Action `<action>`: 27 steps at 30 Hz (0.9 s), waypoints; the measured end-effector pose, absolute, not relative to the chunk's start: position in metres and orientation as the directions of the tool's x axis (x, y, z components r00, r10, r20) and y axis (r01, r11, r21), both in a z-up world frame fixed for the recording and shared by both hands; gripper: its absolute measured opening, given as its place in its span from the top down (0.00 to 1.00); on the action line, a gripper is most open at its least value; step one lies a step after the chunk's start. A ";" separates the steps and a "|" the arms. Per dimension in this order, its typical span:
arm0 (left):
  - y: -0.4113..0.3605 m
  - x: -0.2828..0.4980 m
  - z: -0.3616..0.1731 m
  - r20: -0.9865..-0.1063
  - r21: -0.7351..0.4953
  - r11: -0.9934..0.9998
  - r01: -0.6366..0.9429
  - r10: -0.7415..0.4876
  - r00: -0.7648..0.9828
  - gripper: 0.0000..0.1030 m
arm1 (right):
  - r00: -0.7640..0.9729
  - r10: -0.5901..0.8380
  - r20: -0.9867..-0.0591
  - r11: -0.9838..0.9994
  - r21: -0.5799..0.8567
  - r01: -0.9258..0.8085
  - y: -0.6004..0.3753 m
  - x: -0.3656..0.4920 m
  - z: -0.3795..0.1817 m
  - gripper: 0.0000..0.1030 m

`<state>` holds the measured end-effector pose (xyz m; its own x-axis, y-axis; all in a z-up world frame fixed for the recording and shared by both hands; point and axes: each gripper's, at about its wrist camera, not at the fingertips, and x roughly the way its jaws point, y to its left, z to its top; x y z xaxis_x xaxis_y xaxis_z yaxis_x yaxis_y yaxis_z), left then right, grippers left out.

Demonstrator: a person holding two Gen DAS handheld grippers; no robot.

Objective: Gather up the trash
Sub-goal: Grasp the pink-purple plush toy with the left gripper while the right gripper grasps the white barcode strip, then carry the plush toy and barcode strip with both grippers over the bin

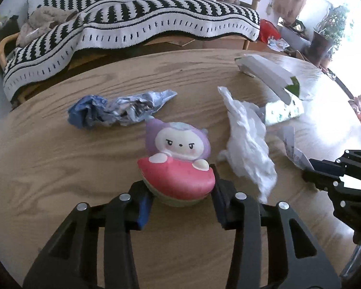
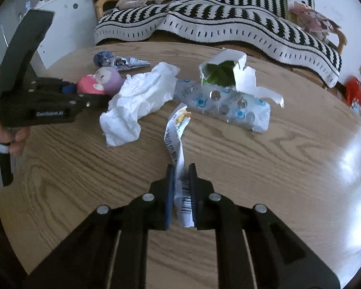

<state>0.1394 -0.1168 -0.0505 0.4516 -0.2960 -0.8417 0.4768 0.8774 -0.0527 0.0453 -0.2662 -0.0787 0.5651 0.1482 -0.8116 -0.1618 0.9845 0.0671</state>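
My left gripper is shut on a pink and purple squishy toy, its pads pressing the toy's pink base on the round wooden table. The toy also shows in the right wrist view. My right gripper is shut on a white printed wrapper strip with a barcode. A crumpled white tissue lies right of the toy. A crumpled blue and silver foil wrapper lies behind the toy.
A torn white box with green inside rests on a blue-dotted plastic pack at the far middle of the table. A bench with a black-and-white striped blanket stands behind the table. Plants stand at the far right.
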 end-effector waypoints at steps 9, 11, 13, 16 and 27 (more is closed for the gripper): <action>-0.111 0.100 -0.018 -0.831 -0.046 0.878 0.476 -0.298 0.470 0.62 | 0.600 0.146 -0.787 0.989 0.100 -0.110 -0.280 0.006 -0.050 0.88; -0.110 0.090 -0.013 -0.832 -0.058 0.879 0.474 -0.305 0.464 0.62 | 0.616 0.142 -0.775 0.990 0.096 -0.106 -0.280 -0.006 -0.040 0.88; -0.109 0.079 -0.009 -0.832 -0.080 0.880 0.468 -0.318 0.455 0.62 | 0.613 0.147 -0.776 0.989 0.110 -0.098 -0.282 -0.017 -0.038 0.88; -0.113 0.055 0.000 -0.826 -0.098 0.871 0.482 -0.341 0.448 0.62 | 0.604 0.130 -0.787 0.991 0.098 -0.087 -0.285 -0.042 -0.036 0.88; -0.210 -0.109 0.039 -0.777 -0.229 0.680 0.697 -0.559 0.290 0.62 | 0.704 -0.025 -0.710 0.984 0.108 0.143 -0.375 -0.235 0.026 0.88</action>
<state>-0.1091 -0.2096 0.0389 0.2898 -0.5589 -0.7770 0.6965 0.6799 -0.2293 -0.2354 -0.3750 0.0263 0.7042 -0.0246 -0.7096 0.1428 0.9839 0.1075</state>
